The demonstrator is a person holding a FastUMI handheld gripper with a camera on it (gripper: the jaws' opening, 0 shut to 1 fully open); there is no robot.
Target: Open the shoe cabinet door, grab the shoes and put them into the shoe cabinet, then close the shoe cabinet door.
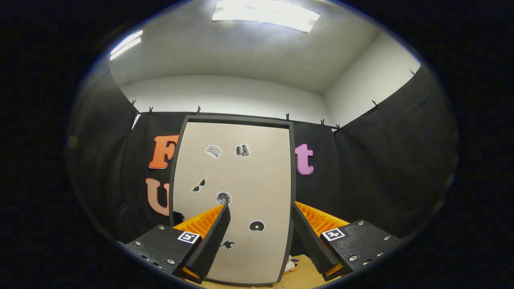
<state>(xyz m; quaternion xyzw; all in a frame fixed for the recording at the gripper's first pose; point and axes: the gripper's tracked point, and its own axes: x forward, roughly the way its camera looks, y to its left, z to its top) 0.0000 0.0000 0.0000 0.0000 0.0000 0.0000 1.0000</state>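
Beige and dark-framed, the shoe cabinet door (235,192) stands shut and upright just ahead of the claw (261,224), whose fingers are spread wide and grip nothing, apparently squared up to it for opening. Small grey stickers dot its flat face; no handle is discernible. A small toy figure (290,265) sits on the wooden worktop (299,277) at its foot.

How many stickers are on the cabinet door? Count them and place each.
6 on the door: two near the top, sunglasses mid-left, a disc at the left fingertip, another disc and a dark shape between the open gripper's fingers. More may be hidden.
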